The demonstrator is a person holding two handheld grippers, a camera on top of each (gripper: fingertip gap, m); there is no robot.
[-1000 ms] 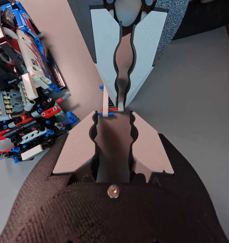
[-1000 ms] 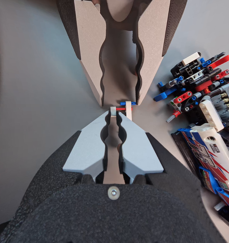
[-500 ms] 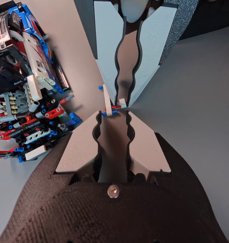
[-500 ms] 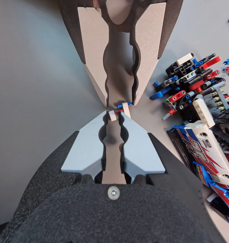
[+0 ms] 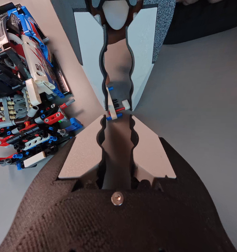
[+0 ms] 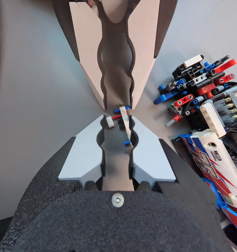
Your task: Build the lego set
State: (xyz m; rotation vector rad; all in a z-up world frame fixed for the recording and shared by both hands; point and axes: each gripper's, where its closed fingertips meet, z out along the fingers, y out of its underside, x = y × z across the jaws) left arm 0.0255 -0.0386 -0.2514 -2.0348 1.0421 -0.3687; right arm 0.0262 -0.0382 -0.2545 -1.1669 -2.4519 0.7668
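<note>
A small lego assembly lies on the grey table: a white beam (image 6: pixel 125 122) with blue pins, black pins and a red axle (image 6: pixel 117 116) ending in a small white connector (image 6: pixel 110 122). My right gripper (image 6: pixel 116 116) is open, its light fingers on either side of the assembly, the beam against one pad. It also shows in the left wrist view (image 5: pixel 118 109), with the beam (image 5: pixel 111 105). My left gripper (image 5: pixel 117 115) is open and empty, tip to tip with the right one, at the beam's blue-pin end (image 5: pixel 114 118). It shows opposite in the right wrist view (image 6: pixel 118 108).
A large part-built lego car, white, blue and red with a black and grey chassis, lies beside the grippers (image 5: pixel 33 68) (image 6: pixel 210 150). A dark shape sits at the table's far edge (image 5: pixel 203 20). Bare grey table (image 5: pixel 196 102) lies on the other side. The grippers are tip to tip, or close to it.
My right gripper let go of the small white connector, opened wide and moved forward around the assembly. My left gripper narrowed slightly and stayed at the blue-pin end.
</note>
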